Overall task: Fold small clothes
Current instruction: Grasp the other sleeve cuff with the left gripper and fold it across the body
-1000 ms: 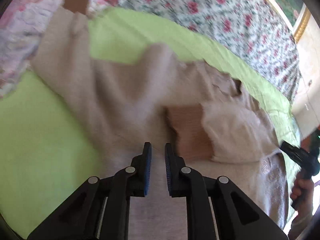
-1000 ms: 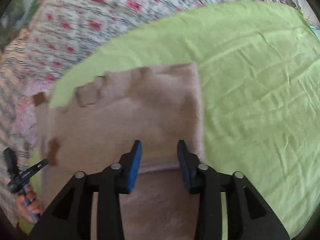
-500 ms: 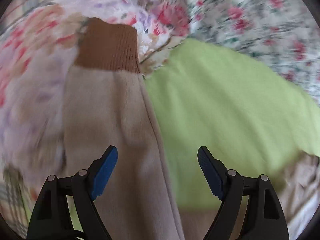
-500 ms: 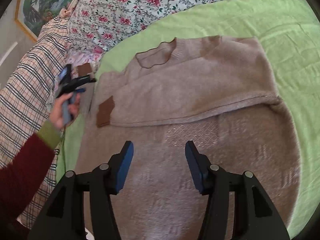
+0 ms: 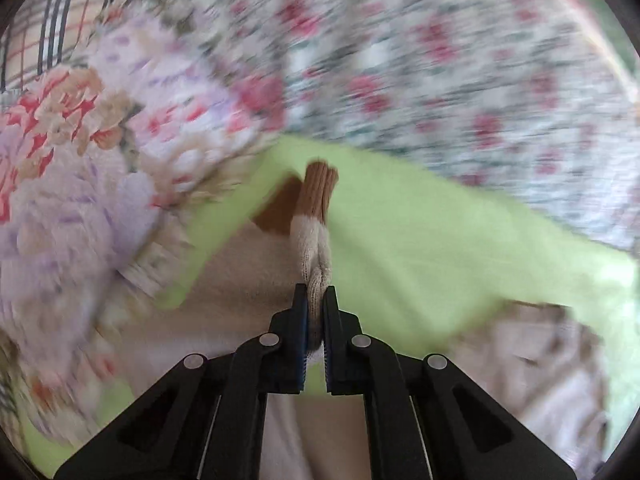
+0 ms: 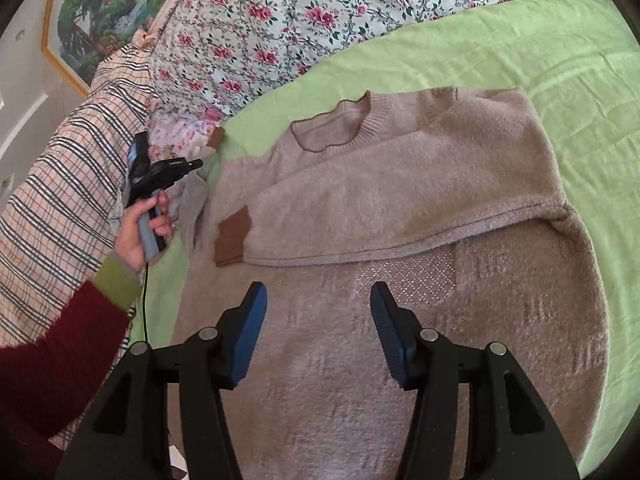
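Bed w/ lime-green sheet [image 6: 500,44] spread across it, creased. Behind it a white floral cover [image 6: 280,20] w/ pink roses; plaid blanket [image 6: 68,168] at left edge, pastel floral fabric [image 5: 80,184] beside it. Pale wall [image 6: 20,92] top left w/ gold-framed landscape painting [image 6: 104,12]. Bright, daylight-like light.

Left wrist view: low and close, looks along the left gripper [image 5: 315,300] at the sleeve [image 5: 314,236], green sheet [image 5: 420,248] and blurred floral bedding [image 5: 400,60] beyond.
Right wrist view: higher, looks down over the right gripper [image 6: 316,308] across the sweater [image 6: 400,208].
Shared: sleeve [image 6: 192,204], sheet [image 6: 520,40], floral bedding [image 6: 280,20]; the right view also sees the left gripper [image 6: 192,164].
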Motion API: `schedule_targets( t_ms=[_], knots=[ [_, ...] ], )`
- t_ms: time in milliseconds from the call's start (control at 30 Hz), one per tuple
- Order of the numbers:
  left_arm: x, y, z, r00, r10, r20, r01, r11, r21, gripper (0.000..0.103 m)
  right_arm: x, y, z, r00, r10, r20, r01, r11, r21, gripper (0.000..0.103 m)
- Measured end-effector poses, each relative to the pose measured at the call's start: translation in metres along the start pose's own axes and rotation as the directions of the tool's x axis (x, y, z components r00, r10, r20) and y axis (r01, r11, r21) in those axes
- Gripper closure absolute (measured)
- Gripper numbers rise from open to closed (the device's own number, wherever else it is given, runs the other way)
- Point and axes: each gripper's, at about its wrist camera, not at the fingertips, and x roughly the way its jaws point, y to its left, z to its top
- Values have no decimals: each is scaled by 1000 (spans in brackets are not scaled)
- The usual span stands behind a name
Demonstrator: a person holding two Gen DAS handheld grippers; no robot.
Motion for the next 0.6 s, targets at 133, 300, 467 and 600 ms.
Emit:
schedule_targets(
  t_ms=[133,300,467,600],
  knots=[
    [-53,-62,-33,983,-172,61,169,984,51,99,-9,-5,-7,1000,-8,11,8,1000,20,48],
    [-87,-152,-86,937,-345,53,335,932,140,99,-19,-21,-12,999,-22,27,20,998,60,48],
    [-71,-222,-134,910,-412,-42,410,884,224,98,-17,-43,-10,999,-37,28,33,992,123,48],
    [-40,-251,-166,918,-372,-139,397,873,285,97,-13,-54,-3,998,-49,25,45,987,153,48]
  ],
)
